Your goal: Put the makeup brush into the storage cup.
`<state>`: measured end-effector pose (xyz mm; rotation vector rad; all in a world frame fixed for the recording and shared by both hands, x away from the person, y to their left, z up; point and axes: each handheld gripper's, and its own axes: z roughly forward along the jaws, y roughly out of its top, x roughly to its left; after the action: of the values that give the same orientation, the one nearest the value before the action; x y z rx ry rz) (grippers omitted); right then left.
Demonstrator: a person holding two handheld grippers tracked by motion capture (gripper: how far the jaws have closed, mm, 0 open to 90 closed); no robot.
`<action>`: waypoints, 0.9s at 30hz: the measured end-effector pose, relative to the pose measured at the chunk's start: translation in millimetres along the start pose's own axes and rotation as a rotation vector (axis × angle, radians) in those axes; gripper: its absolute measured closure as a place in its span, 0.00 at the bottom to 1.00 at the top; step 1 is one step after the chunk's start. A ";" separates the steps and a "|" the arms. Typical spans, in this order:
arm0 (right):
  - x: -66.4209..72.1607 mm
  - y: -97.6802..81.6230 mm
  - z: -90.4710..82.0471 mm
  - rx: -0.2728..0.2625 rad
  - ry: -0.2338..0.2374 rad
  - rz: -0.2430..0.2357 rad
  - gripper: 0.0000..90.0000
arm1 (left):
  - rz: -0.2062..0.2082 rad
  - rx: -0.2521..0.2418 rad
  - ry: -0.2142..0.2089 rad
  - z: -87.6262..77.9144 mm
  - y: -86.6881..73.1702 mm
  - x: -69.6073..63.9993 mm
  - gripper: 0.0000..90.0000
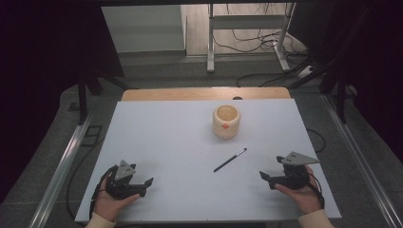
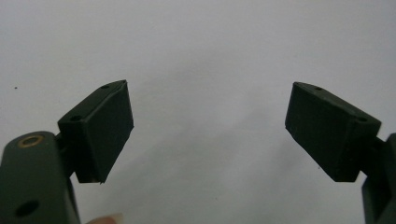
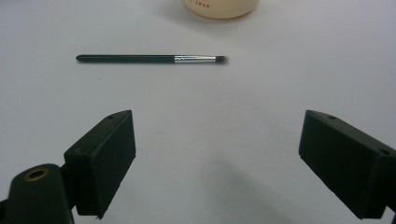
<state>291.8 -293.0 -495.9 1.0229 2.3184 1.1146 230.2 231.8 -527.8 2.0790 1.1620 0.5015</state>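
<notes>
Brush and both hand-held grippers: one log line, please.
brush: flat on table, untouched | cup: upright | left hand-held gripper: open | right hand-held gripper: open, facing brush

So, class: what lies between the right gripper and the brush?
Nothing: bare white table separates the open right gripper from the brush, seen in the right gripper view.

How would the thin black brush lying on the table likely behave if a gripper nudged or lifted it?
The brush looks slim and round-handled, so a sideways nudge would probably roll it. It seems light and stiff. Lying flat on the table, it may slip from the right gripper.
</notes>
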 end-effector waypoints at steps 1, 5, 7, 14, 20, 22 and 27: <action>0.2 -0.2 0.4 0.001 0.003 0.000 0.13 | 0.000 0.002 0.000 0.1 -0.1 -0.1 0.17; 0.7 -0.4 -0.1 0.002 0.005 -0.004 0.13 | 0.005 0.003 0.000 -0.1 0.3 -0.9 0.17; 1.0 -0.2 -0.8 -0.002 0.007 -0.004 0.13 | 0.006 0.002 0.001 -0.3 0.5 -1.9 0.17; 2.0 -0.5 0.3 0.010 0.011 -0.006 0.13 | 0.010 0.003 0.000 -0.4 0.0 -1.9 0.17; 2.4 -0.8 1.4 0.012 0.010 -0.011 0.13 | 0.011 0.007 -0.002 0.4 -0.2 -1.8 0.17; 2.0 -0.9 1.0 0.008 0.011 -0.009 0.13 | 0.012 0.006 0.000 0.2 -0.2 -1.7 0.17; 1.4 -0.7 -0.6 -0.001 0.014 -0.006 0.13 | 0.010 0.002 -0.001 -0.4 0.1 -2.4 0.17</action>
<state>290.2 -292.6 -496.1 1.0107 2.3299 1.1242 228.7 229.9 -527.5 2.0873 1.1529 0.5043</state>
